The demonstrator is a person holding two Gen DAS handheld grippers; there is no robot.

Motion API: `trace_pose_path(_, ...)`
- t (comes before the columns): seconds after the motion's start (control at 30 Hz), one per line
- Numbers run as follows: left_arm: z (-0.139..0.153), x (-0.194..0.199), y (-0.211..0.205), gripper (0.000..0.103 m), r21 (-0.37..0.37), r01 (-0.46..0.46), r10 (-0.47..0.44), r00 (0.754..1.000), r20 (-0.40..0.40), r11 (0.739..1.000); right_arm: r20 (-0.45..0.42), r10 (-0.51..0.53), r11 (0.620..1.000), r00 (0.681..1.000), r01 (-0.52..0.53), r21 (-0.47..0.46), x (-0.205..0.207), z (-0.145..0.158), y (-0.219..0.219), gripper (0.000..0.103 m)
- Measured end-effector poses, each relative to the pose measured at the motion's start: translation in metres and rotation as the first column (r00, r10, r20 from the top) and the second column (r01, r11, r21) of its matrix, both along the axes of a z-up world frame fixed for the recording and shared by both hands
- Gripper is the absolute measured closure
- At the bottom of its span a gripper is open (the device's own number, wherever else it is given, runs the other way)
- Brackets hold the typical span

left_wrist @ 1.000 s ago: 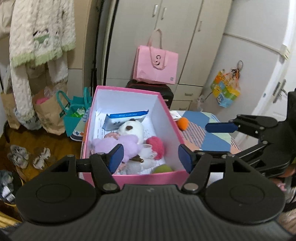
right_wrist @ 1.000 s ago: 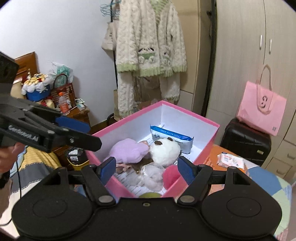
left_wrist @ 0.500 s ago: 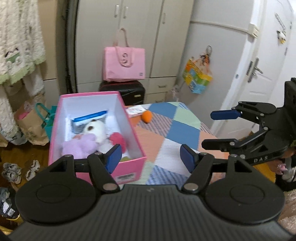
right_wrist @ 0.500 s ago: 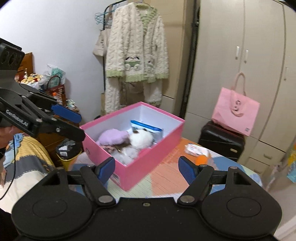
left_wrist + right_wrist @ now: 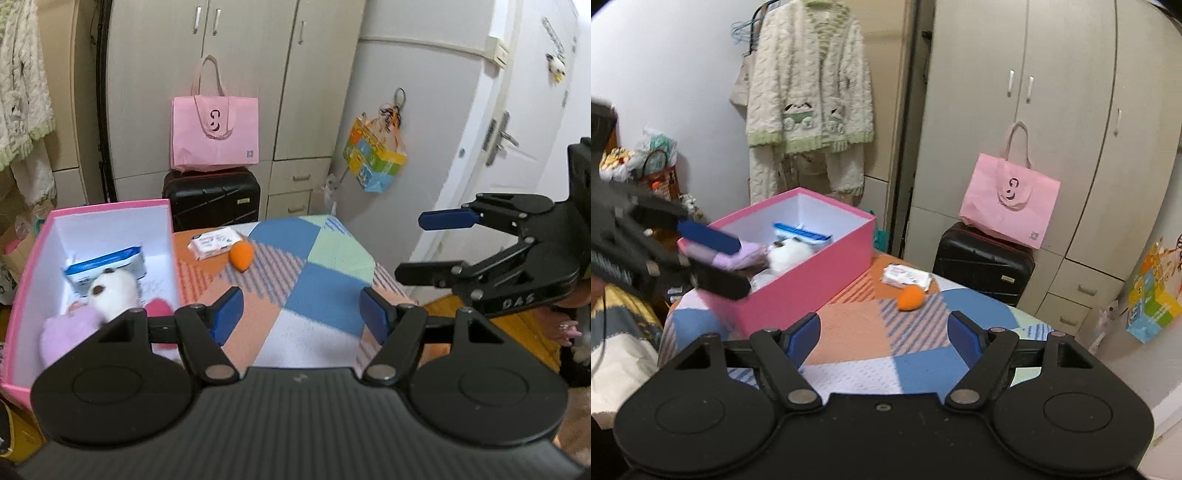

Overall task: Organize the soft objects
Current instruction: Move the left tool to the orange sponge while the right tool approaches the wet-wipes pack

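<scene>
Left hand-held gripper point(image 5: 301, 314): jaws apart, about mid-width, nothing between the blue pads. It hangs above the patchwork-covered counter point(image 5: 325, 291).

Right hand-held gripper point(image 5: 884, 338): likewise parted and empty, over the counter's near edge. In the left wrist view it shows side-on past the counter's right edge.

Pink box point(image 5: 827, 271): sits at the counter's left edge, open-topped. Inside: a lilac plush point(image 5: 70, 332), a white plush point(image 5: 114, 293), a red pom-pom point(image 5: 159, 308) and a blue-and-white packet point(image 5: 105, 262) against the far wall.

Orange sponge point(image 5: 911, 298): lies on the counter towards the far edge, outside the box, well apart from both grippers. A tissue pack point(image 5: 905, 275) lies just beside it, nearer the far edge.

Behind the counter: a black suitcase point(image 5: 982, 266) bearing a pink tote bag point(image 5: 1010, 203).
</scene>
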State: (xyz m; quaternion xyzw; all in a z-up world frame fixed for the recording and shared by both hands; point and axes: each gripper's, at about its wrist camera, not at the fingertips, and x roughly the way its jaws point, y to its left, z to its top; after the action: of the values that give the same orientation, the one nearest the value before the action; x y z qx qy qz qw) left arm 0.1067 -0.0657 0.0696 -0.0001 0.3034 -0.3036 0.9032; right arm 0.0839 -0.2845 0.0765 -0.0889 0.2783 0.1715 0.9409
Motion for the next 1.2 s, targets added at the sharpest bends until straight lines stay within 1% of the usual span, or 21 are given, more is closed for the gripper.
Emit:
trace_pose_path(0.1, -0.011, 0.016, -0.021, 0.034, -0.010, -0.019, 0.020, 1.000, 0.018, 1.000, -0.029, -0.001, 0.999, 1.000, 0.002, 0.045, 0.025, -0.002, -0.018, 0.023)
trace_pose_path(0.27, -0.029, 0.050, -0.050, 0.034, -0.021, -0.052, 0.052, 0.999, 0.008, 0.998, -0.087, 0.028, 0.992, 0.996, -0.017, 0.121, 0.069, -0.011, -0.040, 0.023)
trace_pose_path(0.4, -0.046, 0.071, -0.064, 0.034, -0.025, -0.131, 0.132, 0.990, 0.055, 0.991, -0.110, 0.065, 0.985, 0.992, -0.046, 0.164, 0.106, -0.022, -0.048, 0.023)
trace_pose_path(0.47, -0.056, 0.084, -0.072, 0.034, -0.028, -0.168, 0.169, 0.984, 0.054, 0.985, -0.127, 0.083, 0.980, 0.988, -0.058, 0.189, 0.127, -0.030, -0.048, 0.023)
trace_pose_path(0.57, -0.074, 0.104, -0.081, 0.034, -0.019, -0.208, 0.209, 0.977, 0.030, 0.978, -0.151, 0.125, 0.972, 0.981, -0.090, 0.217, 0.159, -0.043, -0.049, 0.023)
trace_pose_path(0.63, -0.087, 0.116, -0.085, 0.034, -0.026, -0.254, 0.255, 0.967, 0.014, 0.967, -0.164, 0.149, 0.970, 0.975, -0.112, 0.218, 0.178, -0.052, -0.046, 0.023)
trace_pose_path(0.73, -0.106, 0.129, -0.090, 0.035, -0.011, -0.347, 0.348, 0.938, 0.013, 0.938, -0.188, 0.201, 0.962, 0.961, -0.158, 0.220, 0.209, -0.068, -0.039, 0.024)
trace_pose_path(0.83, -0.124, 0.140, -0.094, 0.036, -0.015, -0.385, 0.385, 0.923, 0.008, 0.923, -0.210, 0.238, 0.958, 0.948, -0.194, 0.211, 0.235, -0.087, -0.030, 0.026)
trace_pose_path(0.97, -0.142, 0.157, -0.100, 0.038, 0.028, -0.415, 0.416, 0.910, -0.003, 0.909, -0.256, 0.263, 0.954, 0.930, -0.212, 0.210, 0.267, -0.111, -0.019, 0.026)
trace_pose_path(1.07, -0.152, 0.167, -0.107, 0.038, 0.057, -0.436, 0.436, 0.900, 0.014, 0.898, -0.274, 0.277, 0.955, 0.921, -0.231, 0.188, 0.286, -0.122, -0.012, 0.026)
trace_pose_path(1.2, -0.157, 0.181, -0.115, 0.038, 0.061, -0.435, 0.436, 0.900, 0.003, 0.898, -0.313, 0.314, 0.949, 0.896, -0.286, 0.133, 0.308, -0.137, 0.001, 0.026)
